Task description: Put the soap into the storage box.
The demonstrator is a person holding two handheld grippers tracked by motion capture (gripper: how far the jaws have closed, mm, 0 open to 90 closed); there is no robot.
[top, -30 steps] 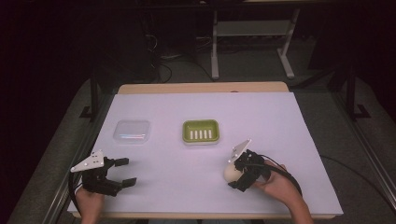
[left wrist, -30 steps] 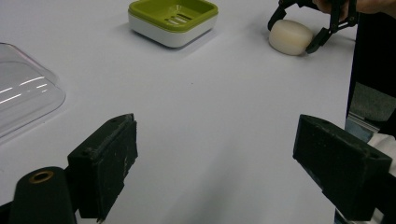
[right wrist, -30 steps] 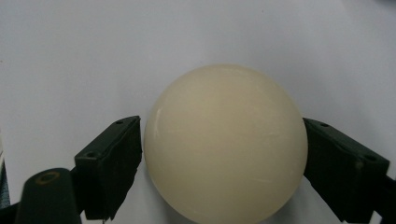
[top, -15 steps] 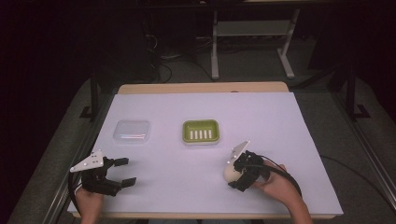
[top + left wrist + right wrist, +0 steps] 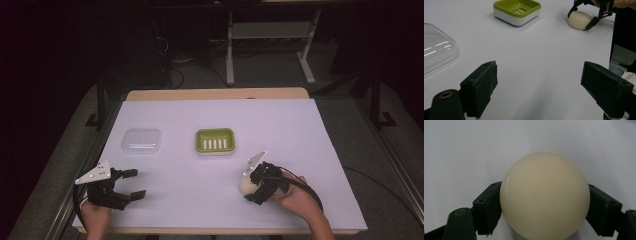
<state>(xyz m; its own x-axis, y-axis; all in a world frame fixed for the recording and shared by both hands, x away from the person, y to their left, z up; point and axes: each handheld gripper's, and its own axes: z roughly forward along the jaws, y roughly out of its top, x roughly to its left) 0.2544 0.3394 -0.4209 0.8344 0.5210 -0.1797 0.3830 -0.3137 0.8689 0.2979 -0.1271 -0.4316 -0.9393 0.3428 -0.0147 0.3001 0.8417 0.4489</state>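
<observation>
Now that the right gripper has just closed its jaws onto the soap bar, lying on the white sheet near the green dish, lifting looks possible. Left gripper idle, jaws spread, nothing between.

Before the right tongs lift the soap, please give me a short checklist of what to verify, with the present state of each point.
1. Right tongs closed on the soap: ok; the jaws have just been closing and both pads now meet its sides.
2. Grip centred on the soap: ok in the right gripper view.
3. Soap dish free to receive it: ok, nothing lies in it.
4. Clear lid off the dish: ok, it lies apart, to the dish's left.
5. Left tongs out of the way: ok, open and holding nothing, near the table's left front corner.
6. Grip firm enough for lifting: cannot tell.
</observation>
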